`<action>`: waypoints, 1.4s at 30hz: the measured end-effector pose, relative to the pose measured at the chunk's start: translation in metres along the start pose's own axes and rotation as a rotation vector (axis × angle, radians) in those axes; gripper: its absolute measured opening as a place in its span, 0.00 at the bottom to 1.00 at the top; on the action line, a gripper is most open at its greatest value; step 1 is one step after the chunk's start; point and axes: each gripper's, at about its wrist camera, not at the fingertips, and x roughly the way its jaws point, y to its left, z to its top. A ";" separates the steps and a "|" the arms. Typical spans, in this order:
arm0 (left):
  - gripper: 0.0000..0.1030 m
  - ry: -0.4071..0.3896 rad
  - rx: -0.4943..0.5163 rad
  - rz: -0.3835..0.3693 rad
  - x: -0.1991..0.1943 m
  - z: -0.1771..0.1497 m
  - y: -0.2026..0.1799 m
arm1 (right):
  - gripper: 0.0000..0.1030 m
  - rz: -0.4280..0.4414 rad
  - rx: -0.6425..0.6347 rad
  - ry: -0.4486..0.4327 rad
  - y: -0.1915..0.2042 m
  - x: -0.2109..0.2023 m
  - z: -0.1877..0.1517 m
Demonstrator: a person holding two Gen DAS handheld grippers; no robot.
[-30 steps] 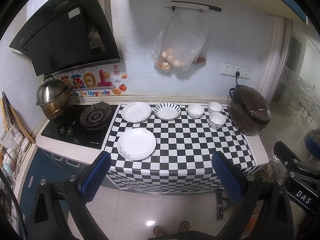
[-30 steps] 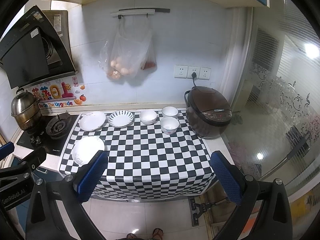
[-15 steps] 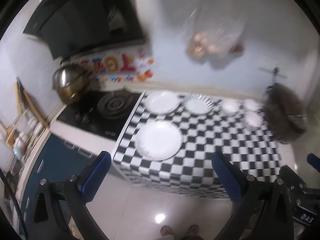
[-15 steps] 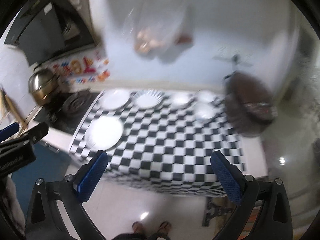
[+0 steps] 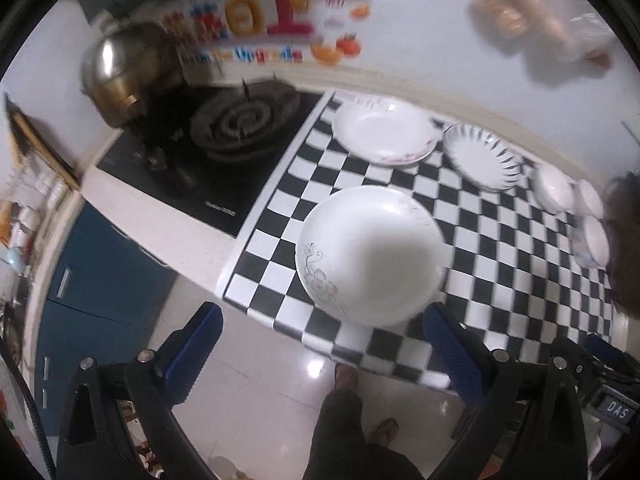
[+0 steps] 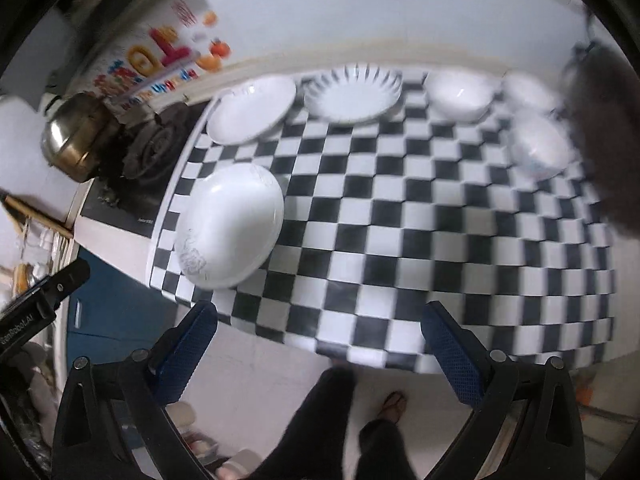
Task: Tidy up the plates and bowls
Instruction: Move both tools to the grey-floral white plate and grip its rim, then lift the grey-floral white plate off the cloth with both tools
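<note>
— Two blue-padded fingers, spread wide: that is the left gripper (image 5: 322,354) in the left wrist view, with nothing between them and nothing touched.

— And past them?

— At 12 o'clock from the gap lies the large white plate (image 5: 370,254), flat on the checkered cloth (image 5: 500,248) near its front edge. At 12 to 1 o'clock beyond it sits a second white plate (image 5: 383,133), and just beside that, toward 1 o'clock, the striped-rim plate (image 5: 482,157). Three small white bowls (image 5: 554,191) cluster at 2 o'clock, blurred. The gas burner (image 5: 244,120) is at 11 o'clock, the steel pot (image 5: 120,78) at 10.

— Anything of the person?

— A dark trouser leg (image 5: 340,432) and a sandalled foot at 6 o'clock, on the tiled floor.

— Now the right wrist view.

— The right gripper (image 6: 320,354) is likewise wide apart and empty, off the counter's front edge. The large plate (image 6: 230,226) is at 11 o'clock from it, the second plate (image 6: 252,109) farther along that line, the striped one (image 6: 352,92) at 12. The bowls (image 6: 460,94) spread from 1 to 2 o'clock, smeared by motion. At 9 o'clock a black part of the other tool shows; whether it touches anything I cannot tell.
</note>
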 end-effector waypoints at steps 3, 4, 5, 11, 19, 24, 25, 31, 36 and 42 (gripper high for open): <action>0.94 0.090 0.006 -0.035 0.052 0.027 0.013 | 0.99 0.011 0.029 0.061 0.008 0.044 0.024; 0.89 0.116 0.006 -0.044 0.067 0.035 0.017 | 0.99 0.018 0.040 0.084 0.011 0.061 0.033; 0.86 0.137 0.012 -0.053 0.082 0.042 0.020 | 0.98 0.030 0.054 0.113 0.015 0.081 0.043; 0.58 0.309 0.092 -0.140 0.171 0.068 0.026 | 0.80 0.039 0.102 0.269 0.029 0.166 0.074; 0.46 0.429 0.147 -0.228 0.231 0.075 0.033 | 0.57 0.066 0.150 0.382 0.049 0.228 0.090; 0.40 0.431 0.201 -0.258 0.230 0.075 0.029 | 0.43 0.076 0.167 0.442 0.054 0.249 0.094; 0.34 0.429 0.202 -0.270 0.228 0.074 0.028 | 0.40 0.080 0.171 0.456 0.054 0.253 0.094; 0.30 0.430 0.139 -0.278 0.214 0.065 0.031 | 0.21 0.079 0.168 0.474 0.051 0.257 0.086; 0.30 0.419 0.141 -0.265 0.199 0.055 0.022 | 0.22 0.071 0.144 0.467 0.044 0.250 0.087; 0.30 0.393 0.149 -0.287 0.161 0.049 -0.006 | 0.20 0.079 0.154 0.439 0.019 0.227 0.091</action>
